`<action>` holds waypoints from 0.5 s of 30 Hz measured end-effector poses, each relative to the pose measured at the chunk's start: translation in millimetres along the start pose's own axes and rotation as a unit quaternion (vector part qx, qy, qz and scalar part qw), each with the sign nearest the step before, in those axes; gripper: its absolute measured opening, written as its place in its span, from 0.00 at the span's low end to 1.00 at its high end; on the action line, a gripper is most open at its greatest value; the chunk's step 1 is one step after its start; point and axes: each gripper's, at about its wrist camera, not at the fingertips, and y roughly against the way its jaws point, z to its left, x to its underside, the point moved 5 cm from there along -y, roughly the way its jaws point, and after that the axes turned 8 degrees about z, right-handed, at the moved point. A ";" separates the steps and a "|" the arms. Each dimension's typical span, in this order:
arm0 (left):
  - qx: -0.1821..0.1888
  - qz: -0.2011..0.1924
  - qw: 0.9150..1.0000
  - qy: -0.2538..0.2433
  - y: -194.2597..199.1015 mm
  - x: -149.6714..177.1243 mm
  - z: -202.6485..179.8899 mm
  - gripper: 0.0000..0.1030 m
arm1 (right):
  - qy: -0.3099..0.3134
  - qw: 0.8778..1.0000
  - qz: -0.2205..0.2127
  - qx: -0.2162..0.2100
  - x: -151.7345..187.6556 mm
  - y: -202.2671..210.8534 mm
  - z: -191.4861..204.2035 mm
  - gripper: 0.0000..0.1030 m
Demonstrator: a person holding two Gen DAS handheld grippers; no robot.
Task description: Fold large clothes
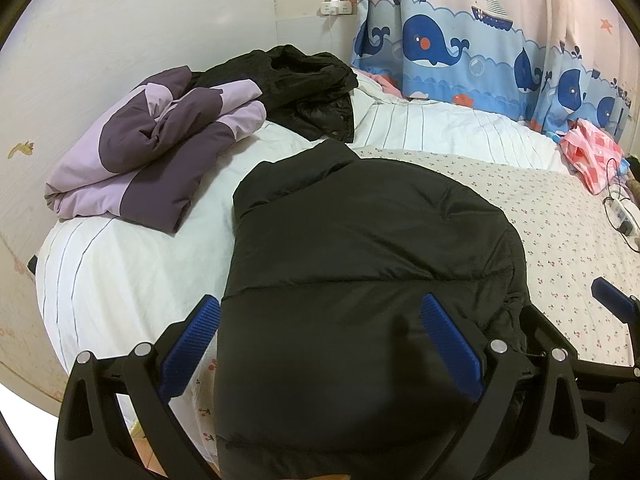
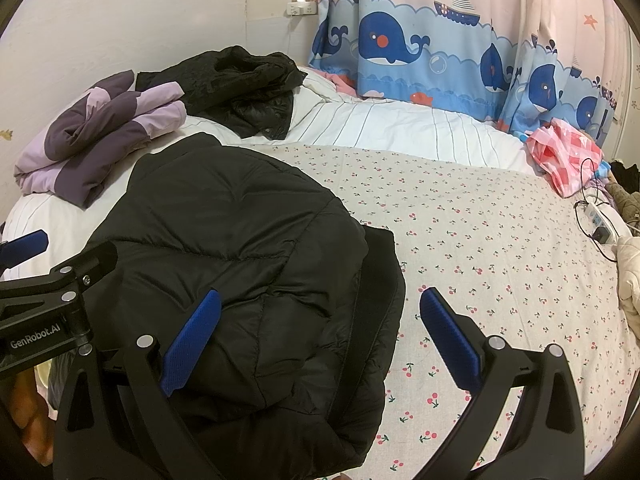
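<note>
A black puffer jacket (image 1: 368, 248) (image 2: 240, 248) lies on the bed's floral sheet (image 2: 480, 240), collar toward the far side. My left gripper (image 1: 320, 304) is open, hovering over the jacket's near left part, its blue fingers (image 1: 192, 344) spread wide with fabric below them. My right gripper (image 2: 320, 300) is open too, over the jacket's right edge, where a dark strip of lining or hem (image 2: 376, 288) shows. One of its fingers (image 2: 192, 340) sits above the jacket, the other above the sheet. The left gripper's body appears at the left of the right wrist view.
A folded purple jacket (image 1: 152, 152) and a crumpled black garment (image 1: 304, 84) lie at the bed's far left on a white striped duvet (image 1: 440, 128). A pink checked cloth (image 2: 560, 156) and a power strip with cables (image 2: 600, 224) sit at the right. Whale curtains (image 2: 440, 52) hang behind.
</note>
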 end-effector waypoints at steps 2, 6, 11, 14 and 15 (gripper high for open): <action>0.000 -0.001 1.000 0.000 0.8 0.9 -1.5 0.93 | 0.000 1.000 0.000 0.000 0.3 0.4 -1.1 0.93; 0.001 -0.002 1.000 -0.001 1.5 1.0 -4.0 0.93 | 0.000 1.000 -0.001 0.000 0.0 0.7 -2.3 0.93; 0.001 -0.003 1.000 -0.003 2.9 0.2 -7.8 0.93 | -0.003 1.000 -0.002 0.003 1.8 3.9 -5.6 0.93; 0.001 -0.004 1.000 -0.004 3.7 -0.1 -9.4 0.93 | -0.004 1.000 -0.002 0.003 2.3 4.9 -6.8 0.93; 0.002 -0.005 1.000 -0.004 3.8 -0.3 -9.6 0.93 | -0.003 1.000 -0.003 0.003 2.2 5.2 -7.1 0.93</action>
